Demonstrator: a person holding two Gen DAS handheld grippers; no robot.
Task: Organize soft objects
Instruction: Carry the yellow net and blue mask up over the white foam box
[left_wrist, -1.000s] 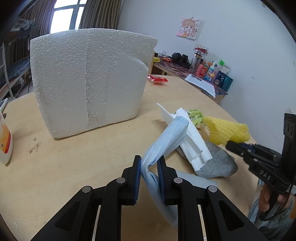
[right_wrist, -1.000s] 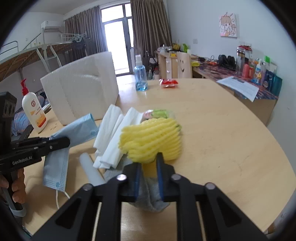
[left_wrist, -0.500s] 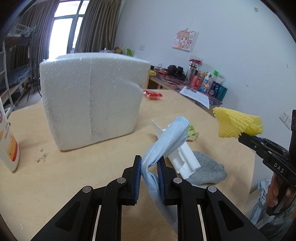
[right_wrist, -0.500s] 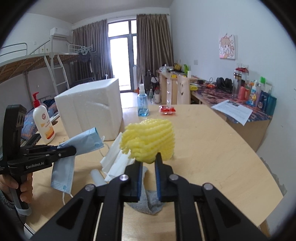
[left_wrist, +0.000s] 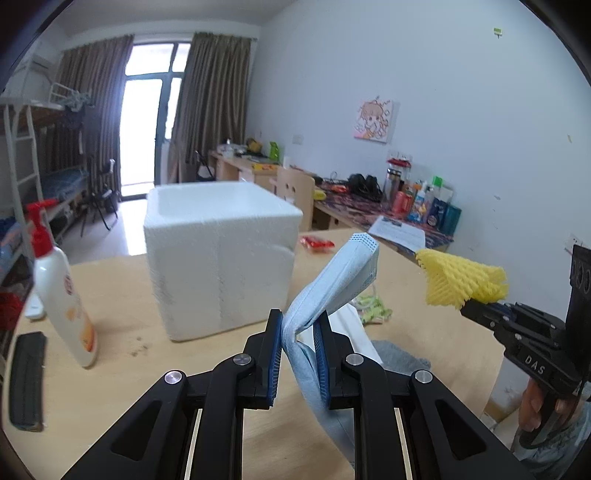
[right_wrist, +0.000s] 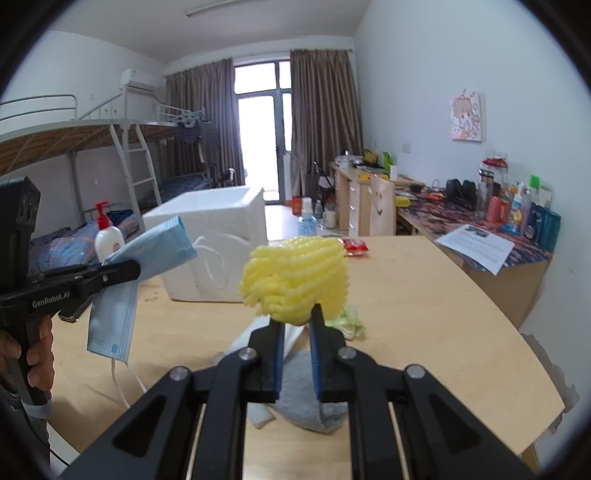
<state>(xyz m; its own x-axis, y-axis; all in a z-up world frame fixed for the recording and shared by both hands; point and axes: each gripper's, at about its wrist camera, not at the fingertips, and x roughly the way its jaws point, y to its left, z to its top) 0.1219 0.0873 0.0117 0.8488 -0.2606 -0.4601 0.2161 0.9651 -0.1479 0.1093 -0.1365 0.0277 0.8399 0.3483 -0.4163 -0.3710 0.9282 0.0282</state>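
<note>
You are carrying a blue face mask pinched in your left claw and a yellow foam net in your right claw, both above the tabletop, while the white foam box is waiting beyond and the grey sock and tissues are lying unsorted.

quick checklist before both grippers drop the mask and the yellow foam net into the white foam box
1. Left gripper clamped on blue face mask: ok.
2. Right gripper clamped on yellow foam net: ok.
3. Both items lifted off the table: ok.
4. White foam box open at the top: ok.
5. Box inside free of clutter: cannot tell.
6. Mask ear loop dangling below, may snag the box rim: not ok.
</note>
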